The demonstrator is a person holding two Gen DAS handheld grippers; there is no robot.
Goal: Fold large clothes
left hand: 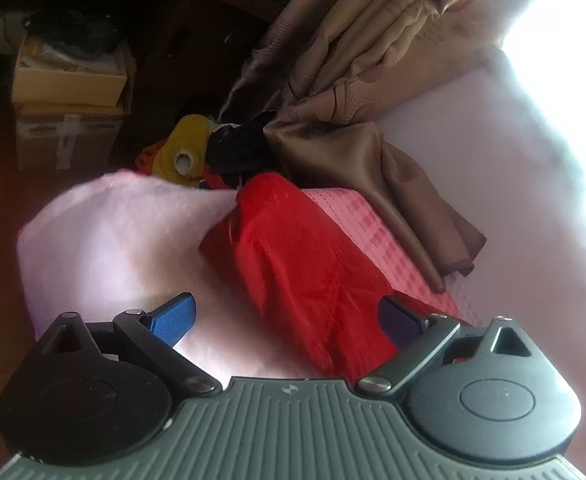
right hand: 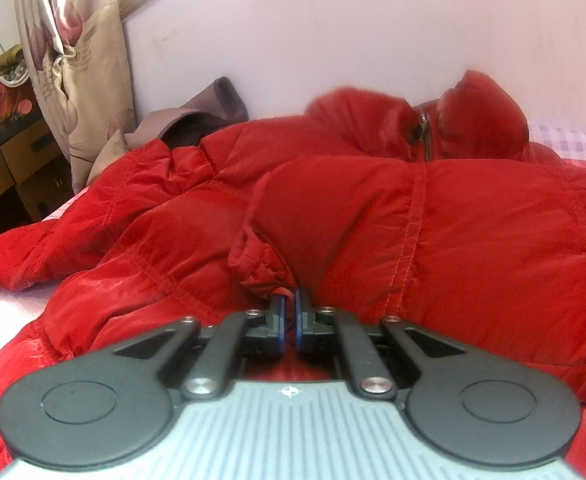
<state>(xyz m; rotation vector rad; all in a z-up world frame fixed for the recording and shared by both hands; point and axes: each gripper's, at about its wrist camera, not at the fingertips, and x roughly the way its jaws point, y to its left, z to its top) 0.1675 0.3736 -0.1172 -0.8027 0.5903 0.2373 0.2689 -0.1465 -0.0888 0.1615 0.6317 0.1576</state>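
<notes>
A red padded jacket point(right hand: 373, 208) is spread over a bed point(left hand: 105, 240) covered in pale pink bedding, with a pink checked sheet point(left hand: 377, 236) showing beside it. In the right wrist view the jacket fills most of the bed surface: its stand-up collar point(right hand: 481, 108) and zip pull point(right hand: 420, 126) are seen toward the far edge against the pale wall point(right hand: 333, 40), and one sleeve is laid across the chest so that its gathered cuff point(right hand: 259, 268) ends just at the gripper. The right gripper point(right hand: 291, 300) is seen with its blue-padded jaws pressed together, and a pinch of red fabric at the cuff is held between them. In the left wrist view the left gripper point(left hand: 289, 316) is held above the bed with its jaws spread wide; nothing is pressed by the blue pads point(left hand: 175, 318), although a red part of the jacket lies on the bedding beneath and between them. A folded brown cloth point(left hand: 373, 168) rests on the bed at its far edge, under a patterned curtain point(left hand: 373, 40). Beyond the bed's corner a heap of yellow, black and red items point(left hand: 197, 148) is seen, and stacked cardboard boxes point(left hand: 69, 112) stand on the dark floor.
</notes>
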